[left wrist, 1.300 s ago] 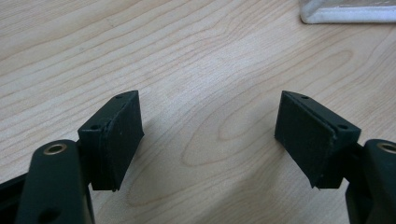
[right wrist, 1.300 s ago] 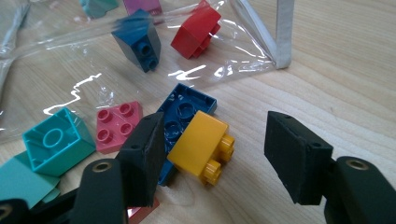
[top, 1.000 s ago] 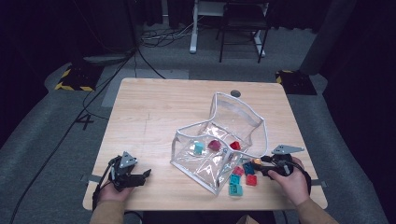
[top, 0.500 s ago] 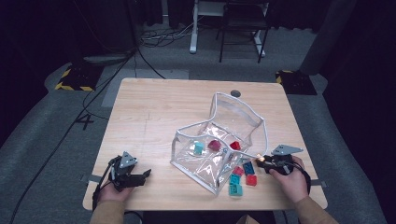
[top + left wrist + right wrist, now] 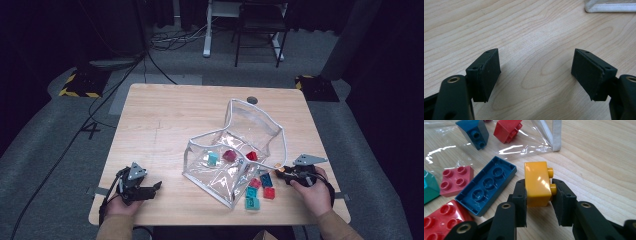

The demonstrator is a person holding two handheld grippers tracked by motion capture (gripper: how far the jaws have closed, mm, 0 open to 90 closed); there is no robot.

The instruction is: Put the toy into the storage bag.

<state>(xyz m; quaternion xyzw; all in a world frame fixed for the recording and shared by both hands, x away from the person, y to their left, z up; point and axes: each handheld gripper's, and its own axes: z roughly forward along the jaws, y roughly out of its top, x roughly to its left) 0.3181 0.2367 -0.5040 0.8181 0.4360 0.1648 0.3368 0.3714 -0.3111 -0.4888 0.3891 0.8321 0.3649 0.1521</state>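
Jaws on your right gripper [image 5: 539,195] have just been closing; now they pinch the yellow brick [image 5: 537,183], on the table at 5 o'clock, just beside the clear zip pouch [image 5: 235,150] rim. Hands haven't shifted. Your left gripper [image 5: 536,72] sits spread over bare wood at 7 o'clock. Risk: one pad bears on the studs, so the brick may twist out on lifting, or bump the blue plate [image 5: 486,188] at 9 o'clock.

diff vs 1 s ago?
The right gripper has just been closing its jaws and now clamps the yellow brick beside the clear bag. Neither hand travelled. The left gripper rests open on the table; other bricks unmoved.
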